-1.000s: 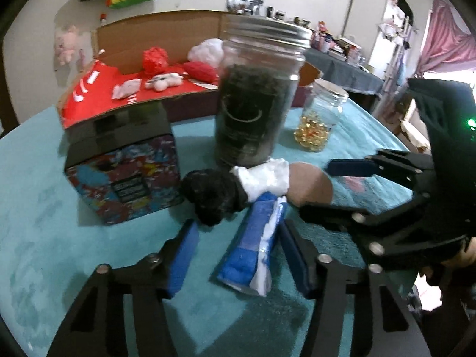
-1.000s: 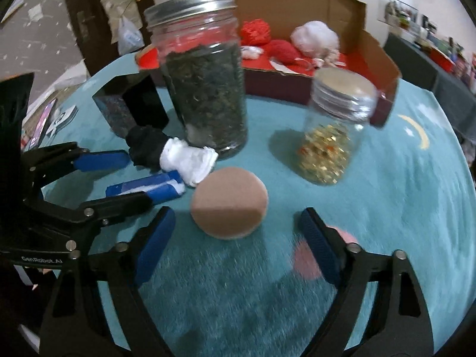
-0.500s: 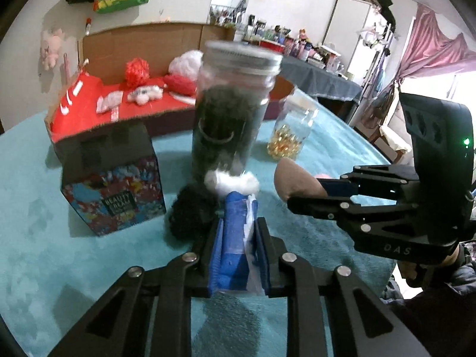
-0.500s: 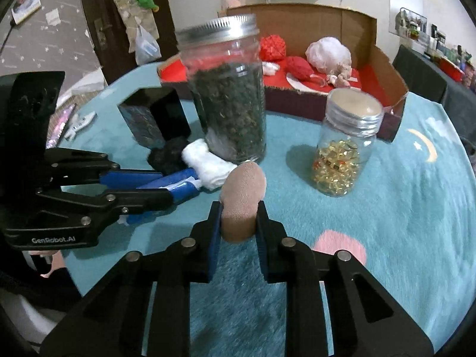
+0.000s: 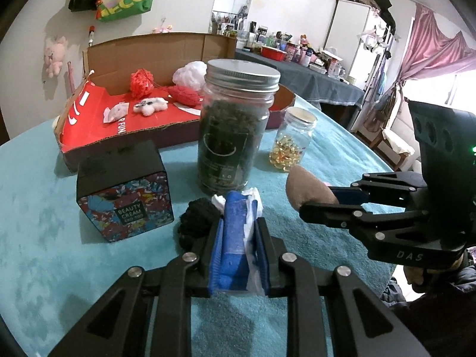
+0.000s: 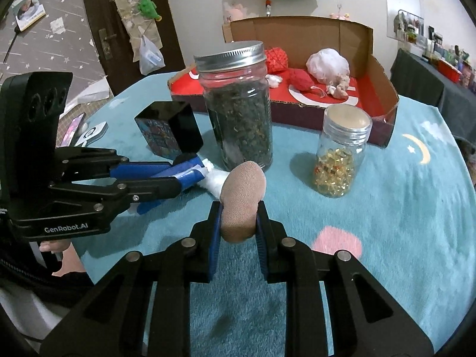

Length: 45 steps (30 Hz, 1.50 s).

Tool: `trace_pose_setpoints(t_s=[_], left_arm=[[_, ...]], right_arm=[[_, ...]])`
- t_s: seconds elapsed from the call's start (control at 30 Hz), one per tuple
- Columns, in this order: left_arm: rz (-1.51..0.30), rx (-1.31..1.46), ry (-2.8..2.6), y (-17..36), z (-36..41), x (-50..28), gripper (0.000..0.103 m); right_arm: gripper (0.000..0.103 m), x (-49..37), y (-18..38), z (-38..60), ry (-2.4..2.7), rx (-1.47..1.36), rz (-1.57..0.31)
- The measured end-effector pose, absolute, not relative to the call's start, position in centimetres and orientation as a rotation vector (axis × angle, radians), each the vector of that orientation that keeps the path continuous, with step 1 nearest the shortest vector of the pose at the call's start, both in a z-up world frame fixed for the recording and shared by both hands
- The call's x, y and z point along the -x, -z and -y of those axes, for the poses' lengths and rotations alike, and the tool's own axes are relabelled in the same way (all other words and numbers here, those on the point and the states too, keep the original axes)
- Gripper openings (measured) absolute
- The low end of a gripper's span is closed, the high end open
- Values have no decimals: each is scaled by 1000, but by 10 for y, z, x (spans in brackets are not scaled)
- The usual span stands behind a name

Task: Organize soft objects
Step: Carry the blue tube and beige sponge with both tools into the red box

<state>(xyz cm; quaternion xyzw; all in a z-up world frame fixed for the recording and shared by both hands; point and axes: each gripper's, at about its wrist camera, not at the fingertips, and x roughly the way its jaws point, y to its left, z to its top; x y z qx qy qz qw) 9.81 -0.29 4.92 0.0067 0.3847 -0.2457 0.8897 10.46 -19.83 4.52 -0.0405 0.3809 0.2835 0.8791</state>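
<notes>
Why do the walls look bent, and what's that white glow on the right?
Left wrist view: fisheye lens bows the room's edges; the window is overexposed. Right wrist view: the same curving, with even light and a soft shadow beside the small jar.

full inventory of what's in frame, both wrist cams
blue-and-white roll: 1, clamped in left gripper
tan pad: 1, clamped in right gripper
black soft ball: 1, on mat beside the roll
white soft piece: 1, on mat by big jar
big jar: 1, clear, dark contents, metal lid, mat centre
small jar: 1, clear, yellow capsules, right of big jar
beauty cream box: 1, black, floral side, left of big jar
cardboard box: 1, brown, red inside, behind jars, holds red and white soft items
mat: 1, teal
left gripper: shut
right gripper: shut
</notes>
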Motion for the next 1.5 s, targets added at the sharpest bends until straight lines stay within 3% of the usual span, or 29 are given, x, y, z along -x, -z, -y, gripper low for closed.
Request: trace_pose_setpoints(t_s=[0.73, 1.5], left_arm=[[-790, 43, 397, -59, -52, -82, 22], [-840, 33, 228, -33, -118, -106, 22]], right_arm=[[20, -106, -34, 226, -534, 35, -848], [20, -118, -22, 254, -443, 62, -897]])
